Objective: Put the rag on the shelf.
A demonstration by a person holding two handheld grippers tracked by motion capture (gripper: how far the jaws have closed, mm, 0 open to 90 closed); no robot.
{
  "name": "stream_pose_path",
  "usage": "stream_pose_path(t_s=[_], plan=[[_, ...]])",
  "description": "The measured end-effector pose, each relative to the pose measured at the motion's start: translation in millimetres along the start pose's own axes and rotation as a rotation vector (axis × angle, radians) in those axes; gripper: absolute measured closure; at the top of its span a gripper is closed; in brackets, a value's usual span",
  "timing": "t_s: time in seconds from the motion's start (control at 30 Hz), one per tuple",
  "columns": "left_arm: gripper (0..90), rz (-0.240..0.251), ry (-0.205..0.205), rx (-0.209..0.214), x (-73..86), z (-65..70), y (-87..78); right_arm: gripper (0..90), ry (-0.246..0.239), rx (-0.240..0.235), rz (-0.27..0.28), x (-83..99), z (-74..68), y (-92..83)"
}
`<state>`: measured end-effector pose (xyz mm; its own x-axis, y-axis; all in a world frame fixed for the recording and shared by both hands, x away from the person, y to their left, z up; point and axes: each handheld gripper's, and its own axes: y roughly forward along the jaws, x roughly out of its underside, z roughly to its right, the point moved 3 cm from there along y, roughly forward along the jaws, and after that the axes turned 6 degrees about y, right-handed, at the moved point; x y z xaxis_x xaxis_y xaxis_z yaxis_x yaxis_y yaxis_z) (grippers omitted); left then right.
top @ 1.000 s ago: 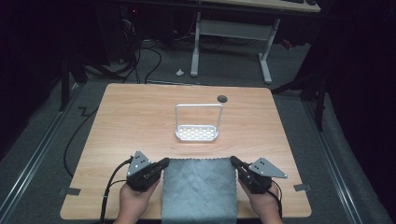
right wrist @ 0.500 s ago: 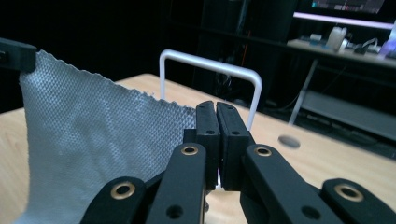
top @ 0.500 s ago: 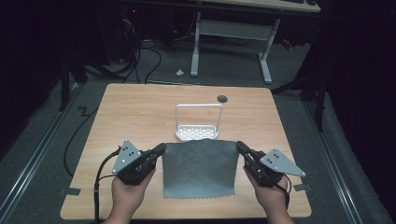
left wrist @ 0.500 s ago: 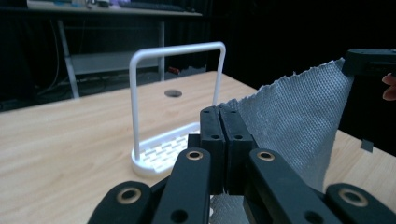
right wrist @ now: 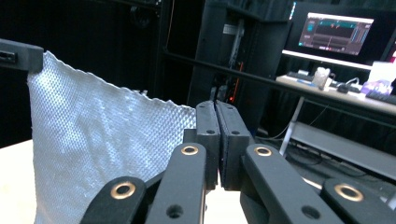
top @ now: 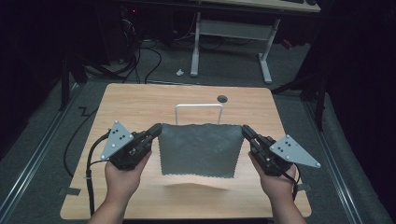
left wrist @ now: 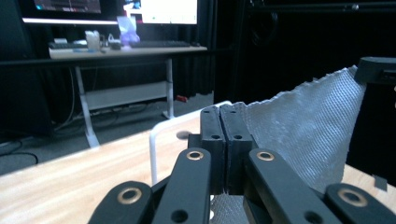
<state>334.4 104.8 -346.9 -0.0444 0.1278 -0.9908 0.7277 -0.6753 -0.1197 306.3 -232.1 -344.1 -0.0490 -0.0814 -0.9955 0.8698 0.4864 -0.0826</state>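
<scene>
- While the grey cloth (top: 198,149) is being held up above the wooden table (top: 140,105), its two upper corners are being pinched by the two grippers.
- From the cloth's centre, the left gripper (top: 157,130) is being seen at about 10 o'clock, with its jaws pressed together on the upper left corner.
- The right gripper (top: 244,131) is being seen at about 2 o'clock from the cloth's centre, with its jaws likewise clamped on the upper right corner.
- The cloth is being kept stretched between them and is hanging free; a shadow (top: 198,186) is being cast on the table at 6 o'clock below its zigzag lower edge.
- A white wire rack (top: 198,108) is being partly hidden behind the cloth, at 12 o'clock from it.
- A small dark hole (top: 222,98) is being shown in the tabletop just beyond the rack.
- In the left gripper view, the closed jaws of the left gripper (left wrist: 226,140) are being seen with the cloth (left wrist: 303,126) spreading off toward 2 o'clock.
- In the right gripper view, the shut jaws of the right gripper (right wrist: 216,140) are being seen with the cloth (right wrist: 102,154) running off toward 10 o'clock.
- Each gripper is being gripped by a hand (top: 122,179) entering from 6 o'clock.
</scene>
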Motion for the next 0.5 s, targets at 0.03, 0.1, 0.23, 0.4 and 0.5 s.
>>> stream_pose_path(t_s=[0.03,0.1,0.23,0.4,0.5], plan=[[89.1,0.005,0.006,-0.003,-3.4,-1.0,-0.5,89.5,0.0,0.0,0.0,0.0,0.0,0.0],[89.2,0.014,0.015,-0.008,-9.7,-2.7,-1.4,89.5,-0.004,0.002,0.019,-9.7,1.4,-1.4],[89.3,0.024,0.021,-0.011,-16.5,-4.9,-2.3,89.6,-0.008,0.001,0.038,-19.4,1.7,-2.7],[89.4,0.023,0.023,-0.015,-18.2,-6.2,-0.9,89.6,-0.015,0.004,0.039,-23.0,1.8,-0.8],[89.4,0.007,0.033,-0.021,-19.1,-9.4,4.2,89.8,-0.015,0.014,0.022,-23.4,6.2,5.4]])
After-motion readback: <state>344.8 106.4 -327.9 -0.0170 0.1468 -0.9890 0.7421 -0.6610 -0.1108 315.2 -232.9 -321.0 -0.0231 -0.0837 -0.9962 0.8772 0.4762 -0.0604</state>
